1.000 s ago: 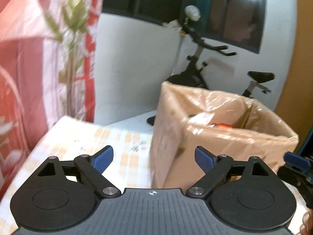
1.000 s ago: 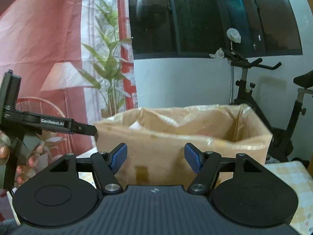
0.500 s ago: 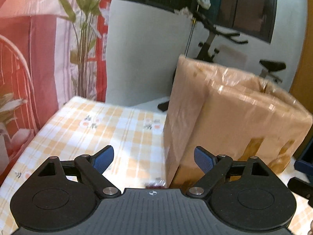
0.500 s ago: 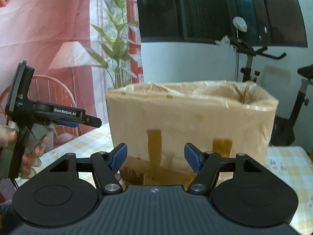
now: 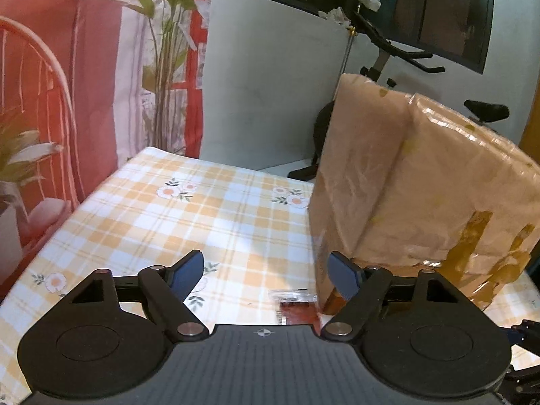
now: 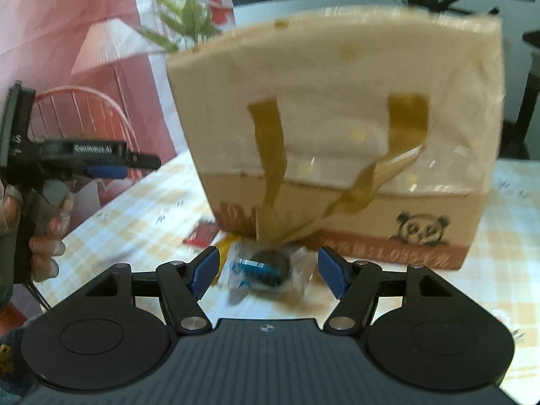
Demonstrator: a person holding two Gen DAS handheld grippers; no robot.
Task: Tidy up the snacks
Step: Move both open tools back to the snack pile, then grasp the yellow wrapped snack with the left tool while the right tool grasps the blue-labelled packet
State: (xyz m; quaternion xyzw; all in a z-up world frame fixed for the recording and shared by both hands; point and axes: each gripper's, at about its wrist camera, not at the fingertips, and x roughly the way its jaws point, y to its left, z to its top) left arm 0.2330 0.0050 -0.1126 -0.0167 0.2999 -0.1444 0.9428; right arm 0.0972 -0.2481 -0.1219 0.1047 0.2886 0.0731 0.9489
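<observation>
Panda print [image 6: 422,227]: right wrist only.

You have one cardboard box [image 6: 341,141] on the one checked tablecloth [image 5: 175,222], taped with two brown strips on its near face. Three snack items lie before it: one clear packet with a dark round biscuit [image 6: 266,268], one yellow packet [image 6: 224,248] beside that, partly hidden, and one red packet [image 6: 201,233]. You hold two grippers: the left gripper [image 6: 111,168] and the right gripper [image 6: 268,266].
</observation>
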